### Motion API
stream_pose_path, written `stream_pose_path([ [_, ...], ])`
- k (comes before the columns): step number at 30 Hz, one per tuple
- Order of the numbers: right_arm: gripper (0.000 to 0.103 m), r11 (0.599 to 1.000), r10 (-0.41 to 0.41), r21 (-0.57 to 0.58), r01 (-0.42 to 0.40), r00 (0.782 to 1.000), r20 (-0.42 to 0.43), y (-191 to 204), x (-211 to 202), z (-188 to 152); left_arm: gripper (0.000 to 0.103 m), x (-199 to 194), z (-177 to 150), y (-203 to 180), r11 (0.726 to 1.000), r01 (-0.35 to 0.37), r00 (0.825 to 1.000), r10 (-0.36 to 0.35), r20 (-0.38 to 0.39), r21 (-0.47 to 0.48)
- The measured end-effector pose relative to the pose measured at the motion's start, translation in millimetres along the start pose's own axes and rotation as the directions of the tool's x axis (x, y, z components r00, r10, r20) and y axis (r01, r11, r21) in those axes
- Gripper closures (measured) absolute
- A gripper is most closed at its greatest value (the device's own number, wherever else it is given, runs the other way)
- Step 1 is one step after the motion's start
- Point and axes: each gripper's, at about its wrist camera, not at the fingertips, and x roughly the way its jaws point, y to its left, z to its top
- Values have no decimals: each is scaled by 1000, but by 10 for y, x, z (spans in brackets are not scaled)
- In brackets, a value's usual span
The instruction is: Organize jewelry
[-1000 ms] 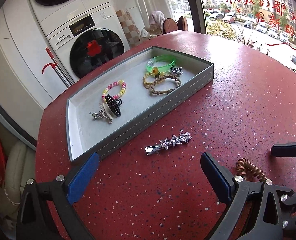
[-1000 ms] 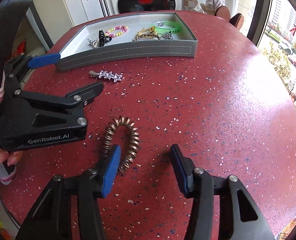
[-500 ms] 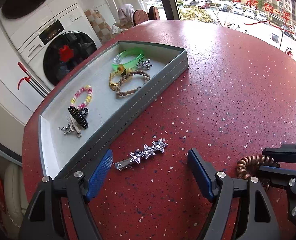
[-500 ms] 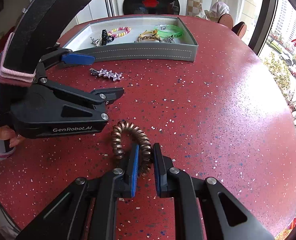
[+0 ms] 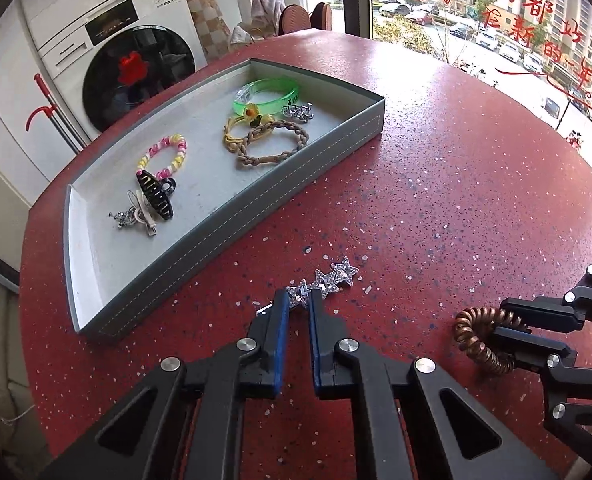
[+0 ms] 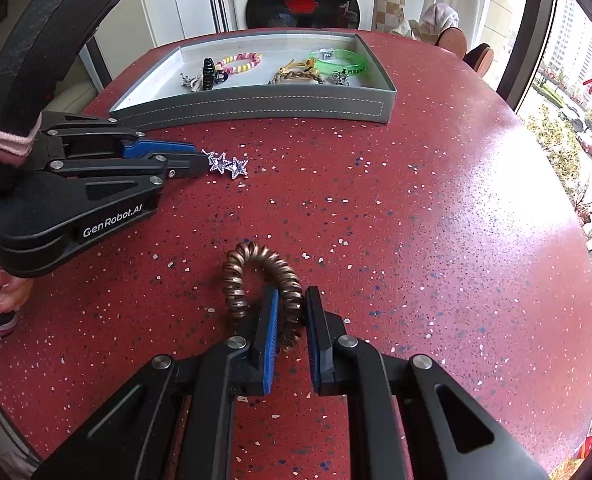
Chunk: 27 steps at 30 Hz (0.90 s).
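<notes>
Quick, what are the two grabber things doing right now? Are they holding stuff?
Left gripper: shut on the star hair clip.
Right gripper: shut on the brown spiral hair tie.

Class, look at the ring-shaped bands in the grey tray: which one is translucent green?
The green bangle at the tray's far end; the beaded bracelet is pink and yellow, the braided band tan.

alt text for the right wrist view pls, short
The right gripper is shut on a brown coil hair tie on a red speckled table. At left, the left gripper is shut on a star hair clip. Behind them sits a grey tray holding bracelets and clips.
</notes>
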Motion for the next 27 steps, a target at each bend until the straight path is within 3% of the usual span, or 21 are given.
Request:
stream_pose_path([
  [3,90,1000,13,15,-13,1000,0,-21,-5,0,77,-18,-58,-24,1000,-6,1000,6,3,-16],
  [5,90,999,21,23,-21,1000,-1,-39,-4,6,85,-23,-86,-28,1000,-8,1000,8,-1,-29],
  [13,91,999,37,32,-38,999,9,-81,-38,11,85,-108,-193,86,989,-25,1000,27,9,-148],
  [18,91,998,48,42,-49,999,21,-133,-75,30,84,-158,-218,204,945,-28,1000,24,-15,-325],
  [22,91,998,49,49,-51,998,38,-205,-145,20,83,-138,-240,207,886,-22,999,2,-44,-463],
  [23,91,997,49,52,-51,998,43,-231,-166,16,77,-121,-236,204,870,-28,999,3,-53,-492],
  [24,91,997,48,55,-51,998,47,-260,-186,12,42,-105,-227,187,858,-36,998,8,-58,-513],
  [25,91,997,46,56,-49,998,52,-286,-207,5,0,-105,-224,174,844,-50,998,23,-58,-533],
  [27,91,997,43,63,-46,997,62,-349,-250,-6,0,-144,-204,150,820,-96,995,87,-43,-565],
])
